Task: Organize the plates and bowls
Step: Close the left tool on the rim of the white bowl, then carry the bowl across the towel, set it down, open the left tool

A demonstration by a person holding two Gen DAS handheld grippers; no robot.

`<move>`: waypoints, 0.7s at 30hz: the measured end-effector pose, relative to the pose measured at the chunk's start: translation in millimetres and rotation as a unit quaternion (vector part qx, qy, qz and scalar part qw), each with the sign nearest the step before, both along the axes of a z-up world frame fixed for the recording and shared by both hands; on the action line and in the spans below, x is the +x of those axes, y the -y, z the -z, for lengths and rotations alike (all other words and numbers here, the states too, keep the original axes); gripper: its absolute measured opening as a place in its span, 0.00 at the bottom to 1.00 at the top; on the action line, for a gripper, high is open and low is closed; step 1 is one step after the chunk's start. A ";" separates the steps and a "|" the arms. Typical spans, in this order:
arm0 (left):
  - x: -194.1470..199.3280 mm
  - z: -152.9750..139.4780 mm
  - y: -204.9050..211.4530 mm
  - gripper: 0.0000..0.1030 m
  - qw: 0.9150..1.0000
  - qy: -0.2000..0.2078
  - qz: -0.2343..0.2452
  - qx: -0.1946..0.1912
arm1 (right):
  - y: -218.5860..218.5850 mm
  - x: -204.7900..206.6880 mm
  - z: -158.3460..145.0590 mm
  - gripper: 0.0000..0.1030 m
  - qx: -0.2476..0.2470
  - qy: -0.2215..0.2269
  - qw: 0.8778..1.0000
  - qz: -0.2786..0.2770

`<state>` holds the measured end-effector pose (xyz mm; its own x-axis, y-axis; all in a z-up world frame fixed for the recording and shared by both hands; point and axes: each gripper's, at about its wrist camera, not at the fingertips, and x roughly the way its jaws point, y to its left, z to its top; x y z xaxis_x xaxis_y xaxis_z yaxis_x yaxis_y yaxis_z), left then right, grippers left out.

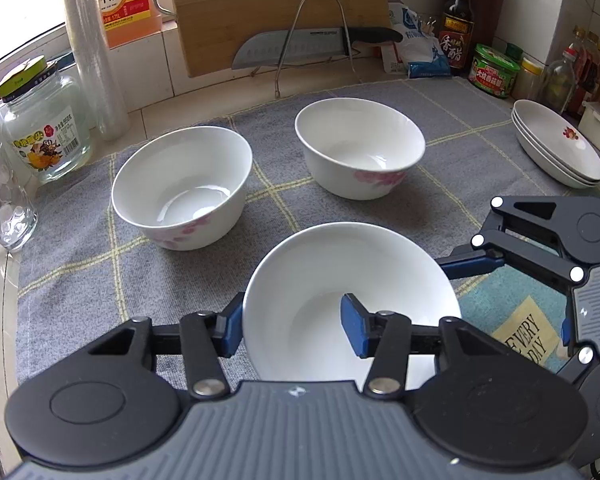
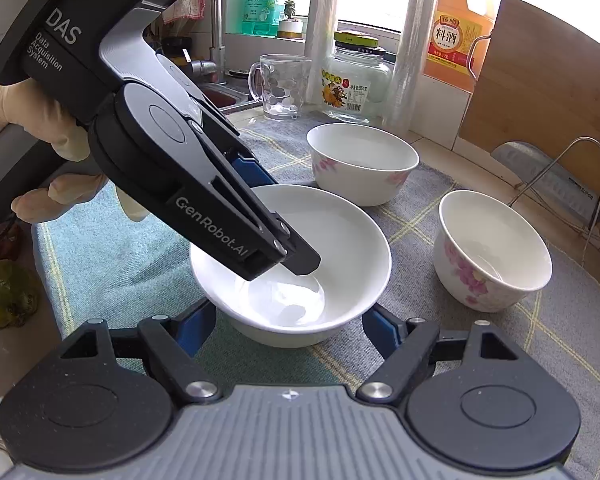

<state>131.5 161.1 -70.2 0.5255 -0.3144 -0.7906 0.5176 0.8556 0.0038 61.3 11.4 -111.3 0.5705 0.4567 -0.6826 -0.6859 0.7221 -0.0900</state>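
While I look through the left wrist camera, my left claw (image 1: 296, 324) sits at the bottom centre, clamped on the rim of the plain white bowl (image 1: 352, 280): one blue pad (image 1: 233, 330) presses the outer wall, the other lies inside against the inner wall. That bowl rests on the grey checked cloth (image 1: 80, 240) covering the bench. Two flower-printed bowls stand farther up, the left flowered bowl (image 1: 182, 186) and the right flowered bowl (image 1: 358, 146), well apart from each other. A stack of plates (image 1: 560, 146) sits at the right edge, and the right claw (image 1: 512, 292) reaches in from the lower right, one blue finger (image 1: 470, 264) touching the plain bowl's outer rim. A knife (image 1: 312, 46) rests on a wire rack before a cutting board (image 1: 278, 12) at top centre.

Through the right wrist camera, my right claw (image 2: 288, 330) straddles the plain bowl at bottom centre, its blue pads against both outer sides; I cannot tell how firmly they press. The left claw comes down from the upper left, a gloved hand (image 2: 56, 152) holding it, its tip inside the bowl. Both flowered bowls stand to the right.
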 end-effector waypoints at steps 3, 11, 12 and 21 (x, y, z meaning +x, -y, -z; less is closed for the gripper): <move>-0.2 -0.9 1.1 0.47 1.000 -0.001 0.001 0.002 | 0.0 0.5 -0.3 0.81 0.000 -0.002 1.000 0.001; -5.5 -7.3 7.4 0.47 1.000 0.004 0.007 0.004 | 7.2 -3.0 -8.3 0.81 0.006 -0.007 1.000 0.002; -6.7 -8.9 9.8 0.47 1.000 0.004 0.010 0.003 | 9.0 -4.4 -9.7 0.81 0.006 -0.006 1.000 0.002; -14.5 -13.5 41.4 0.47 0.999 0.007 0.037 -0.008 | 39.3 -16.1 -18.0 0.81 -0.001 -0.005 1.000 0.021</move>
